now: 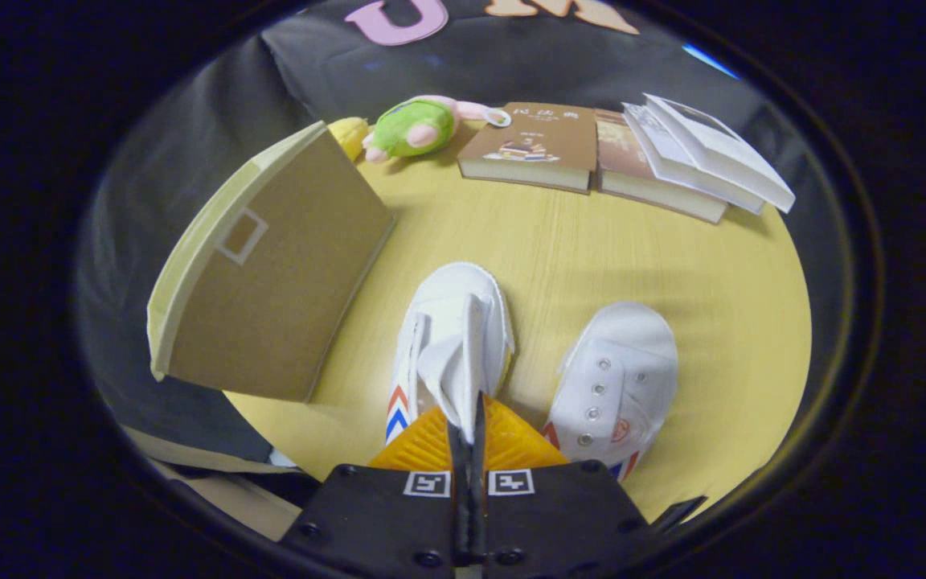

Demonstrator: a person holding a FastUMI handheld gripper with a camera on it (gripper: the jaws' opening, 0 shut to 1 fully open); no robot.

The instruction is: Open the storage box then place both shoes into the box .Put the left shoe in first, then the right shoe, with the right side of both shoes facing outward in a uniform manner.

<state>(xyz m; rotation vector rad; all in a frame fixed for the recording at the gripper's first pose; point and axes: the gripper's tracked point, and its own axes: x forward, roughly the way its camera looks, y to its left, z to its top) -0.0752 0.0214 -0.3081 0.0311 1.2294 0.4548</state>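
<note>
The gripper (pixel 469 430) body covers the heel of the left shoe (pixel 451 342) and the heel of the right shoe (pixel 620 378). Its fingers are pressed together on the left shoe's tongue, hiding the tongue's lower end. The box (pixel 262 265) shows its lid and one side; its inside is hidden. It partly hides a yellow toy (pixel 350 133). The book (pixel 539 145) cover print is too small to tell.

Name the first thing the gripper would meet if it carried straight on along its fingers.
The gripper is shut on the tongue of the left-hand white shoe, so it meets that shoe's upper first. Beyond lies bare table, then probably the brown book; depth is unclear.
</note>
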